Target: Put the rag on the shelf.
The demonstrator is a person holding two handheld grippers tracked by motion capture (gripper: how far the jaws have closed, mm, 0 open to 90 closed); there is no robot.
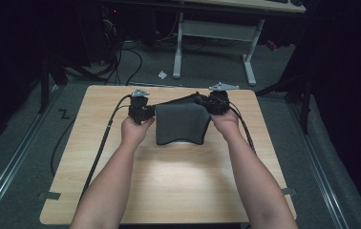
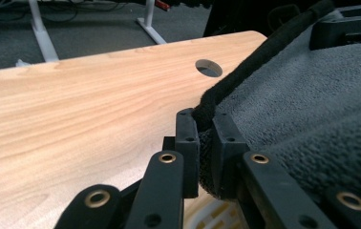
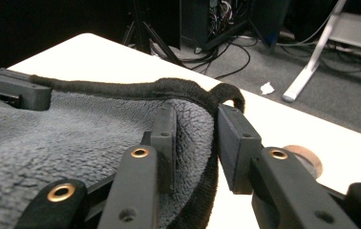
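My two forearms reach up the wooden desk [image 1: 169, 191] to a grey fleece towel [image 1: 179, 123] stretched between the grippers over the desk's middle, its lower edge draped onto the wood. My left gripper [image 2: 206, 138] is clamped on the towel's dark-bound corner; my right gripper [image 3: 197, 143] stands parted around the opposite corner, one jaw clear of the cloth. Beyond, white desk legs [image 1: 178, 47] stand on grey carpet.

I'm seeing a dim room, with light pooling on the table [image 1: 169, 191] from overhead (some glare there); my close gripper views are soft-edged.
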